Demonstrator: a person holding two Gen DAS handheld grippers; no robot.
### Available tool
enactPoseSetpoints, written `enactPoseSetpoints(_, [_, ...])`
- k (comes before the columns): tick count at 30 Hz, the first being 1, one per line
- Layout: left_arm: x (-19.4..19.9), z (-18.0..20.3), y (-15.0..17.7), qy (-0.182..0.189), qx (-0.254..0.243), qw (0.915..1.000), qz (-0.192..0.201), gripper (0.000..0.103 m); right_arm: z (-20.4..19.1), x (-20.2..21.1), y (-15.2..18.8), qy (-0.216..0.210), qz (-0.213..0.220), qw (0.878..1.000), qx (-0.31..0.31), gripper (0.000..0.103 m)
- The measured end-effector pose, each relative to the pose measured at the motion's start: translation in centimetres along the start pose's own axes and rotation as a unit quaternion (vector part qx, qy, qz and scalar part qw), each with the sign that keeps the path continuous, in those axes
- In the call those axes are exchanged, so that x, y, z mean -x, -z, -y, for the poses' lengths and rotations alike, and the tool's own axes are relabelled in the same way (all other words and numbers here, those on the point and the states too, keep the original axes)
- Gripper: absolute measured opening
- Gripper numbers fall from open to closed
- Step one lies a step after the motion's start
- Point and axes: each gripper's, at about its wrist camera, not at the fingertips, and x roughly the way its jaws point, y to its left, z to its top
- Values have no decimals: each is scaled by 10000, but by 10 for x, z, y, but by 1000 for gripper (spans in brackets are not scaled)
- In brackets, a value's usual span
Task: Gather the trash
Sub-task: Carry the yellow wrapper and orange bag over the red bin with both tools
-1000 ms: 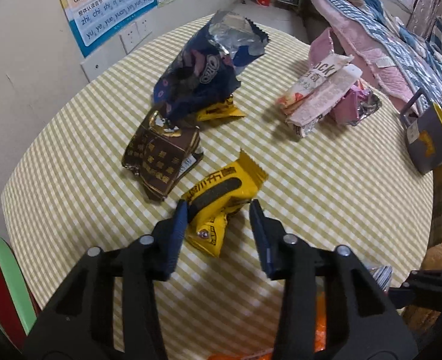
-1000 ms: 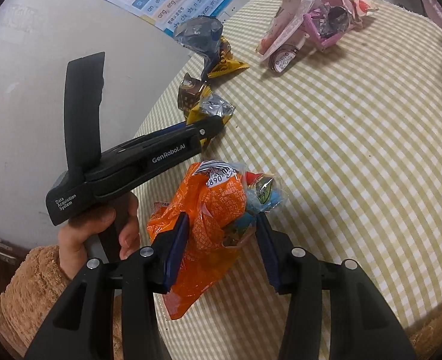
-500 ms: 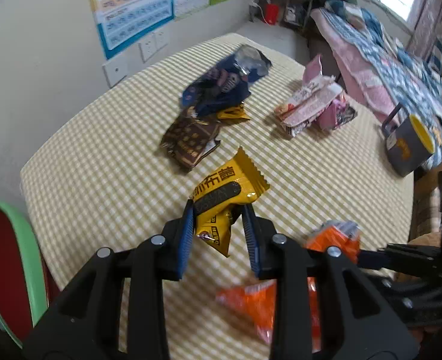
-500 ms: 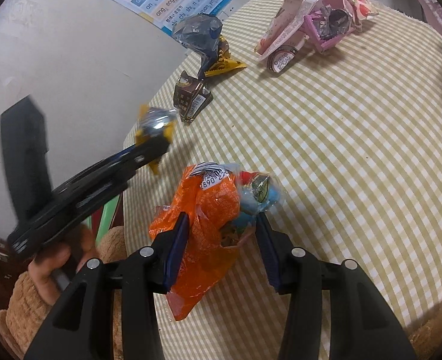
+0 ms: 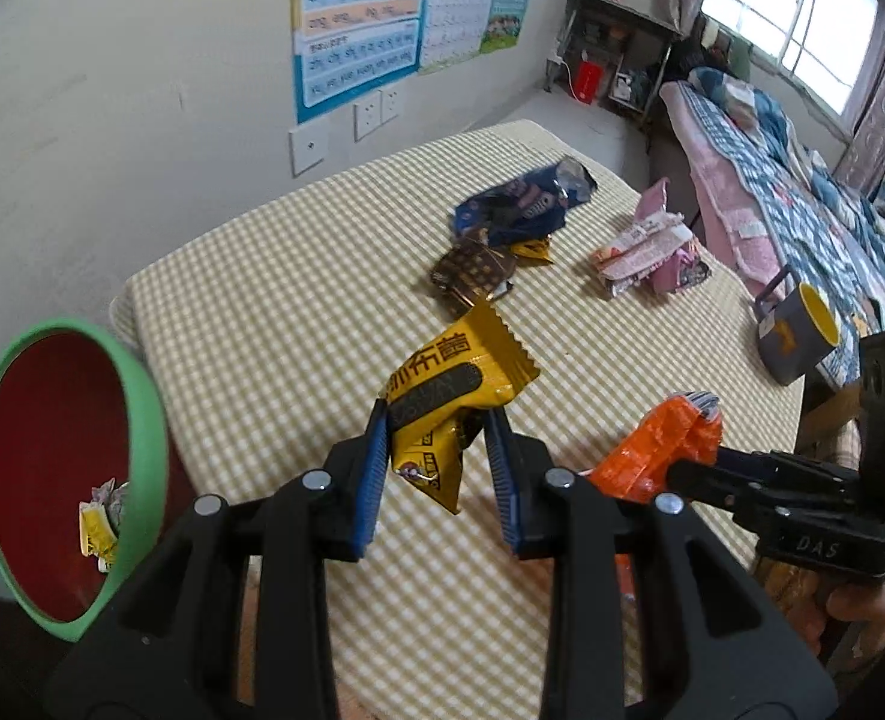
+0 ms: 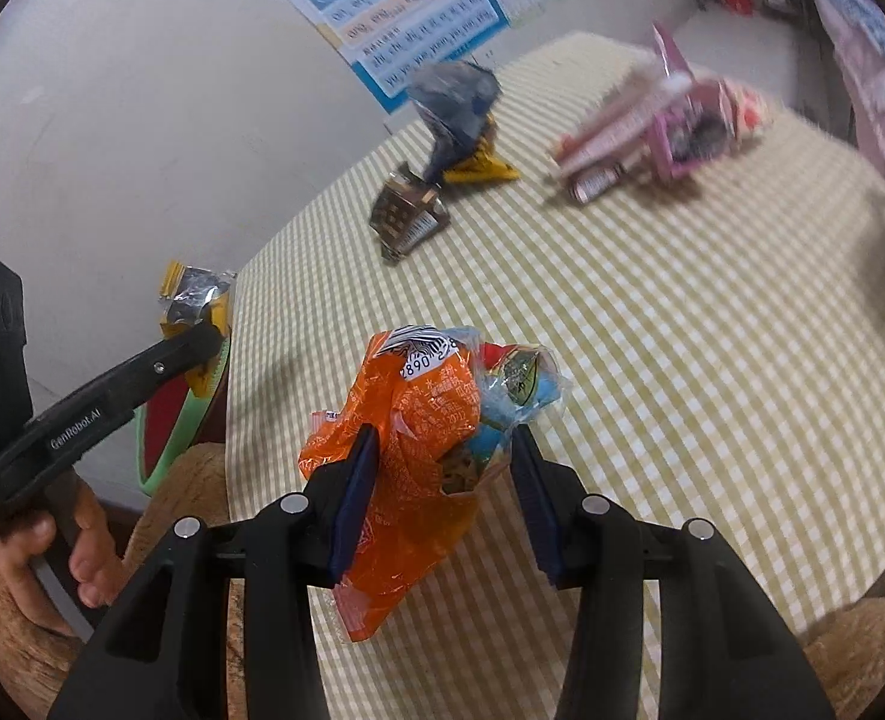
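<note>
The left gripper (image 5: 436, 456) is pinching a yellow wrapper (image 5: 451, 396) above the checked table (image 5: 262, 300), beside the green bin (image 5: 142, 420). The right gripper (image 6: 442, 480) is clamping an orange bag (image 6: 418, 438); other wrappers (image 5: 502, 222) are lying farther along the table.

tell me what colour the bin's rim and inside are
The bin has a green rim and a dark red inside, clearest in the left wrist view.

Black hand-held gripper (image 5: 436, 456), blue pads (image 5: 372, 468), silver screws, fuzzy brown sleeve (image 6: 10, 648).
</note>
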Motion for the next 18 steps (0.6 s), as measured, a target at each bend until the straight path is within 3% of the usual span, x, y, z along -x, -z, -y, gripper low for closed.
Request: enactPoseSetpoints(18, [39, -35, 7, -213, 183, 9985, 476, 30, -44, 22, -8, 328, 429, 9984, 134, 44])
